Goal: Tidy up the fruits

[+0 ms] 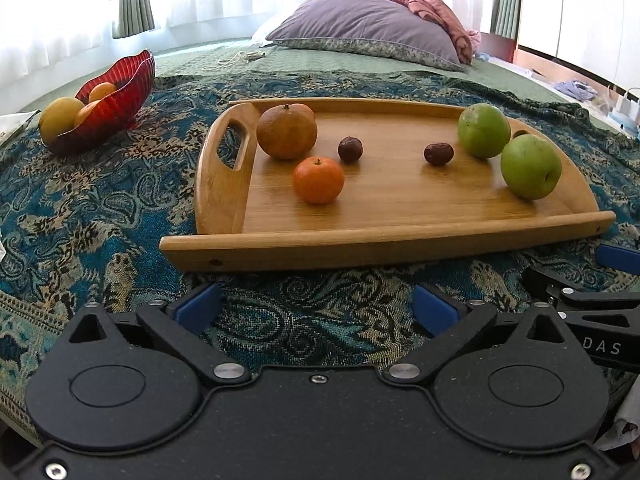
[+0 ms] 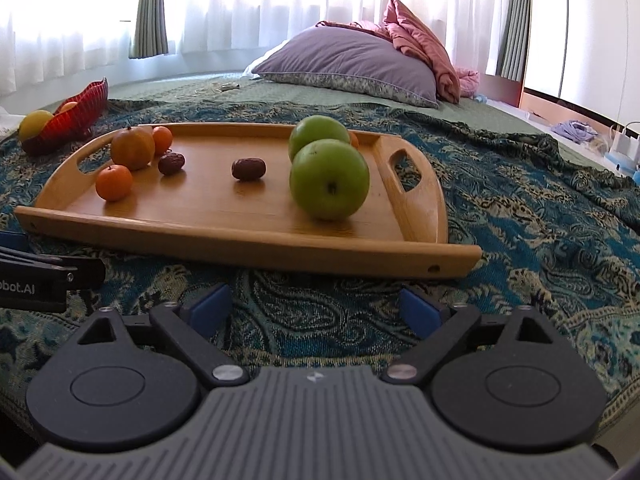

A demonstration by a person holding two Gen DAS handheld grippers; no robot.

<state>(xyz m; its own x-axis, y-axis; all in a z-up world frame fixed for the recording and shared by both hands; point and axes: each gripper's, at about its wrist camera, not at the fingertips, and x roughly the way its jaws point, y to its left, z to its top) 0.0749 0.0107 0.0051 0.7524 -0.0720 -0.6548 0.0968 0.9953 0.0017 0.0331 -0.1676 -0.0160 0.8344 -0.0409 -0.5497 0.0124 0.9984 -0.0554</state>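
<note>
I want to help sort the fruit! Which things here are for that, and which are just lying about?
For the job: wooden tray, green apples, oranges, dates, red bowl.
Just lying about: purple pillow, pink blanket, patterned cloth.

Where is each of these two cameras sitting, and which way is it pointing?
Left wrist view: sits on the left gripper, looking forward and down at the wooden tray; its open blue fingers show, and the right gripper juts in at right.
Right wrist view: sits on the right gripper, facing the tray's right end; the nearer green apple looms closest.
Shared: tray, fruit, red bowl, purple pillow.
</note>
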